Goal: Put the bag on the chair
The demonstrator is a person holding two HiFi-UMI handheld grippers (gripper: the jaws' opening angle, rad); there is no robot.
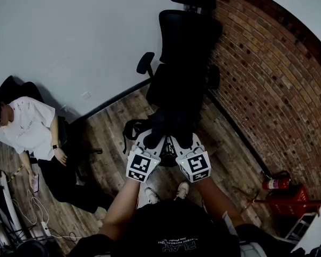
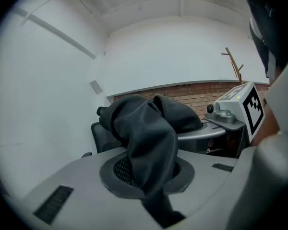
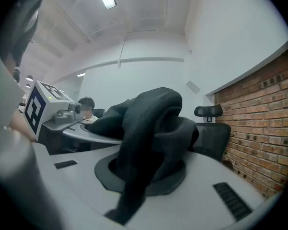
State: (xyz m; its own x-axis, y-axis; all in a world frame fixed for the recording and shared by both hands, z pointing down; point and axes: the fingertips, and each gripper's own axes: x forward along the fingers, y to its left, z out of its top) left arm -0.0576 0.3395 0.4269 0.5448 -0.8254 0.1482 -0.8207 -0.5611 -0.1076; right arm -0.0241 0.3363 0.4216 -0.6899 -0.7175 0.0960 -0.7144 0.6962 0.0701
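Note:
A black fabric bag (image 1: 163, 126) hangs between my two grippers, just in front of the seat of the black office chair (image 1: 186, 47). My left gripper (image 1: 150, 142) is shut on a fold of the bag (image 2: 149, 147); the fabric runs down through its jaws. My right gripper (image 1: 185, 142) is shut on another fold of the bag (image 3: 151, 128). The two grippers stand close side by side, pointing toward the chair. In the gripper views the chair back (image 2: 103, 137) and headrest (image 3: 208, 111) show behind the fabric. The bag's lower part is hidden by the grippers.
A brick wall (image 1: 273, 90) runs along the right, a white wall (image 1: 69, 36) behind the chair. A person in a white shirt (image 1: 29, 127) sits at the left. A red fire extinguisher (image 1: 276, 183) lies at the right. Cables (image 1: 32, 213) trail at lower left.

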